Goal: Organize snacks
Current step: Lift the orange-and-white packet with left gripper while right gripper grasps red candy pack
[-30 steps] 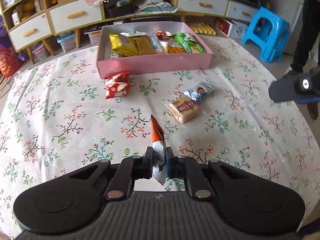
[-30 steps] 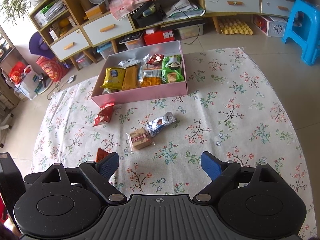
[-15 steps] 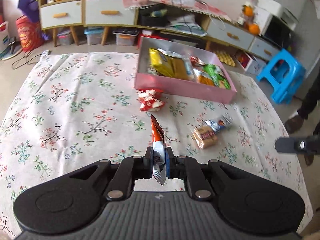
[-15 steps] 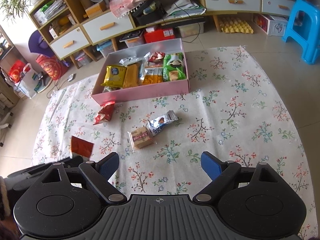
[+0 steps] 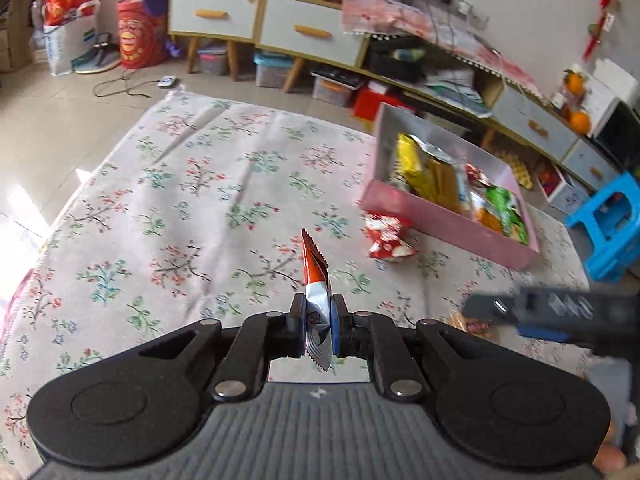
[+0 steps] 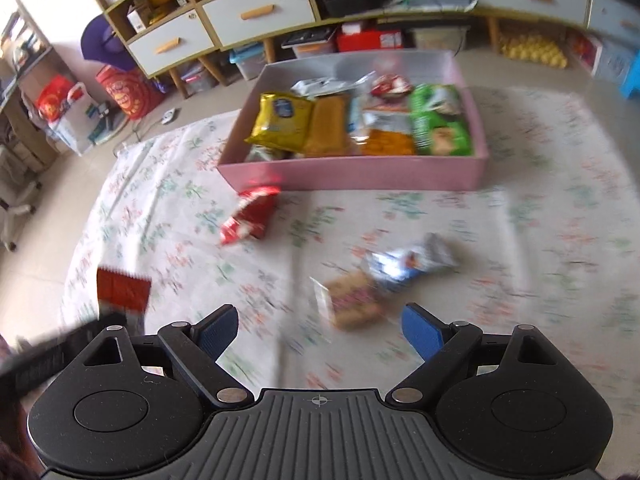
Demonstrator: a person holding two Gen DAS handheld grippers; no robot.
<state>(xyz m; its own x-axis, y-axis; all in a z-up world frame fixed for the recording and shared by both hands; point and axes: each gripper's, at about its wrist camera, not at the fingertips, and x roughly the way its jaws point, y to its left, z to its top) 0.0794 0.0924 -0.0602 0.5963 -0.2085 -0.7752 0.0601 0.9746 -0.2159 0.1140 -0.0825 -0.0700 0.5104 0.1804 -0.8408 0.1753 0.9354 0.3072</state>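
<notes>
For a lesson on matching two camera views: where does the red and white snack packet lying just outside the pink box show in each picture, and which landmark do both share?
Left wrist view: the red and white snack packet lies right of centre, just below the near left corner of the pink box.
Right wrist view: it lies left of centre, below that same corner.
Shared landmark: the pink box.
</notes>
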